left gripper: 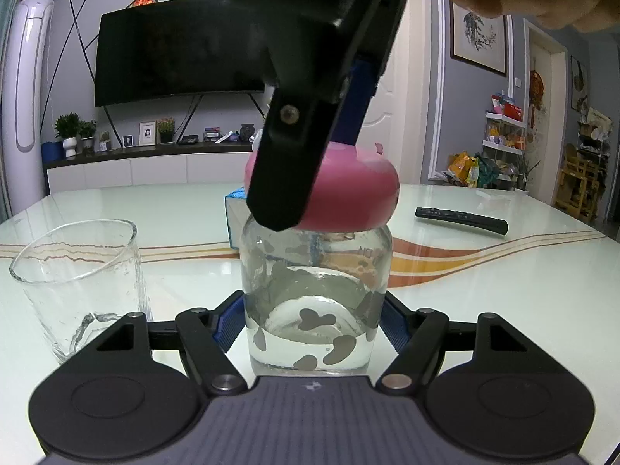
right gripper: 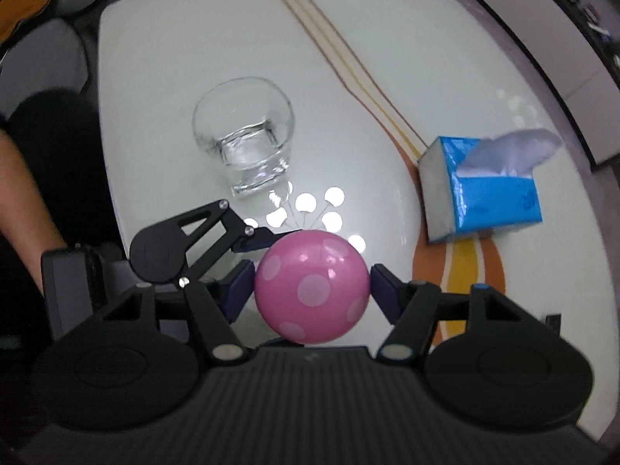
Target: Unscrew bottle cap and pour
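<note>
Bottle: clear glass bottle with grey cow patches (left gripper: 316,290), upright on the glossy white table (left gripper: 503,271), clamped by the left gripper (left gripper: 310,319).
Cap: pink dotted round cap (right gripper: 312,288), on the bottle, gripped by the right gripper (right gripper: 312,290).
Glass: clear tumbler (left gripper: 83,283), beside the bottle.
Writing: none legible; blue tissue box (right gripper: 488,193) print blurred.
Hidden: bottle neck, behind the right gripper's finger.

Glossy table (left gripper: 484,290), glass (left gripper: 83,283), bottle (left gripper: 314,310), tissue box (right gripper: 492,190), remote (left gripper: 461,220)

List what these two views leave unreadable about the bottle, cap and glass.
- Cap thread: left wrist view, the right gripper and pink cap cover the bottle neck, so looseness is unknown.
- Bottle body: right wrist view, hidden beneath the cap.
- Glass: contents unreadable through the clear wall.
</note>
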`<state>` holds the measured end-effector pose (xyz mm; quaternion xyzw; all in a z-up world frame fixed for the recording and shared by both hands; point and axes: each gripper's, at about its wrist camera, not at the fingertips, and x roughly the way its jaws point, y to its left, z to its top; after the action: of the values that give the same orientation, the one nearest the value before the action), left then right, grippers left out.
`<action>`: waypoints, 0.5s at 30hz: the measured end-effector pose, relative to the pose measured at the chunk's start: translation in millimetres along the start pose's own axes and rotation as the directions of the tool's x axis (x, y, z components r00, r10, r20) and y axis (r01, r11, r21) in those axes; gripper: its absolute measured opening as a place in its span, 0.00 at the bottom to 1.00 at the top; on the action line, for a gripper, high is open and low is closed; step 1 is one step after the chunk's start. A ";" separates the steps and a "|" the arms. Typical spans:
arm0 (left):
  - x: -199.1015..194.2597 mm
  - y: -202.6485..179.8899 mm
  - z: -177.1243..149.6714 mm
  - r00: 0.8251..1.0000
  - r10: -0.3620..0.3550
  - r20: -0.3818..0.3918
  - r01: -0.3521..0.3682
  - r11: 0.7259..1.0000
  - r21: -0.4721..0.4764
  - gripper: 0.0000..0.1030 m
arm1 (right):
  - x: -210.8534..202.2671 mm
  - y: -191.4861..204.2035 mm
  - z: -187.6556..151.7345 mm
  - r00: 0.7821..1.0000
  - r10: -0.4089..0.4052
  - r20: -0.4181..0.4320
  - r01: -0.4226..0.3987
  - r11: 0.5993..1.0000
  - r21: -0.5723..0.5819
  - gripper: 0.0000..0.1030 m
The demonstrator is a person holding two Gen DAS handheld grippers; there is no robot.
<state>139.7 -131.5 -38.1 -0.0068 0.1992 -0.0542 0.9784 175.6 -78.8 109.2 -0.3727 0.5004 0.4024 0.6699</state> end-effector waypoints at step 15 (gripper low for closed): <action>-0.6 0.8 0.5 1.000 -0.001 -0.002 0.001 1.000 0.000 0.72 | -30.6 -17.2 0.3 0.996 0.026 0.082 -0.056 0.918 0.393 0.95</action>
<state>139.5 -130.7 -37.5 -0.0067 0.2004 -0.0547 0.9782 186.0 -90.5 140.6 -0.2039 0.5535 0.3209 0.7410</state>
